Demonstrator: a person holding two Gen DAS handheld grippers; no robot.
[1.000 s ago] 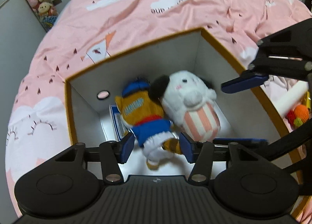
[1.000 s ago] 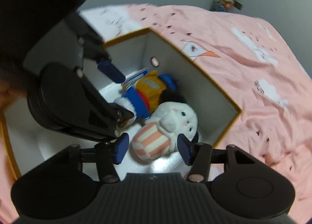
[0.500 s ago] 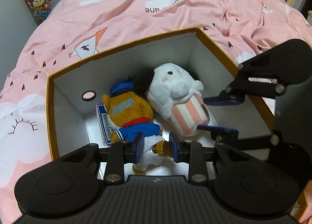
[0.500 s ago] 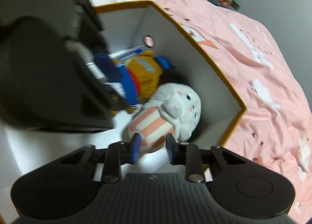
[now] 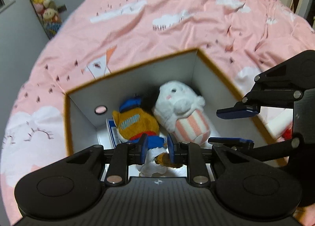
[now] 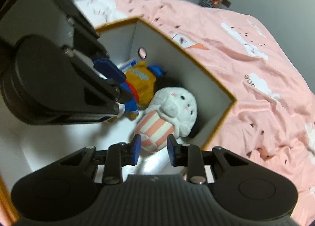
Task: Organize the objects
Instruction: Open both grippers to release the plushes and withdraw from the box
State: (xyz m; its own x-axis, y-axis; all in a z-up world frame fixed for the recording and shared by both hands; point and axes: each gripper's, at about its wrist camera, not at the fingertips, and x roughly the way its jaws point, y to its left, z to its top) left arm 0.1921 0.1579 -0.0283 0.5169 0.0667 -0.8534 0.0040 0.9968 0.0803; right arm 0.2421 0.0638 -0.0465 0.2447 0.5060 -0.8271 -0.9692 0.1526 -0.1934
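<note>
An orange plush in blue clothes (image 5: 135, 125) and a white plush with a pink-striped belly (image 5: 177, 104) lie side by side on the floor of an open cardboard box (image 5: 137, 66). My left gripper (image 5: 158, 148) hangs over the orange plush's legs. Its jaws are closing, and the legs show in the narrow gap but lie lower, untouched. My right gripper (image 6: 153, 148) hovers above the striped end of the white plush (image 6: 177, 104), its pads a little apart and holding nothing. In the left wrist view the right gripper (image 5: 214, 125) shows only box wall between its fingers.
The box rests on a bed under a pink duvet (image 5: 157, 19) with cloud prints. A blue-and-white card (image 5: 111, 133) lies under the orange plush. A hanging pocket of small plush toys (image 5: 43, 9) is on the far wall. A red-orange object (image 5: 287, 133) lies right of the box.
Both grippers' jaws have narrowed from wide apart to a small gap. Both have drawn back a little from the toys, which stay lying in the box.
</note>
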